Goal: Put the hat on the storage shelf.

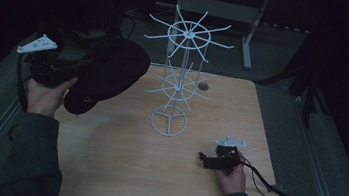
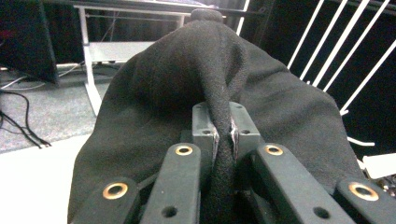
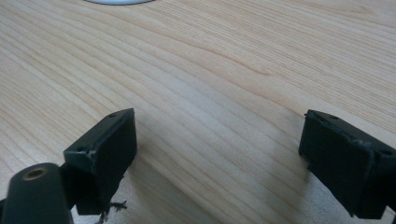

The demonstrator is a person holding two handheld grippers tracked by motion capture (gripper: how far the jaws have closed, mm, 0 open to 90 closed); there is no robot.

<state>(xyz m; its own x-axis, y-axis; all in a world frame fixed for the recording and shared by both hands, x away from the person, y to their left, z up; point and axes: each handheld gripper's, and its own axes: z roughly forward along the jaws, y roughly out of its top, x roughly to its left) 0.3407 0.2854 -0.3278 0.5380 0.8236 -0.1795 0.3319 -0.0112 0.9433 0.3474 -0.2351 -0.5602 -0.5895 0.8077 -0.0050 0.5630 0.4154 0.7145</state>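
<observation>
A black cap hangs in the air over the table's left side, held by my left gripper, which is shut on a fold of it. In the left gripper view the cap's black fabric is pinched between the two jaws of the left gripper. A white wire hanging stand with spoked hooks stands upright on the wooden table, just right of the cap. My right gripper rests low near the table's front right, open with nothing between its jaws.
White rods of the stand show at the right in the left gripper view. The stand's round base sits mid-table. A grey desk frame stands beyond the table. A cable trails from the right gripper.
</observation>
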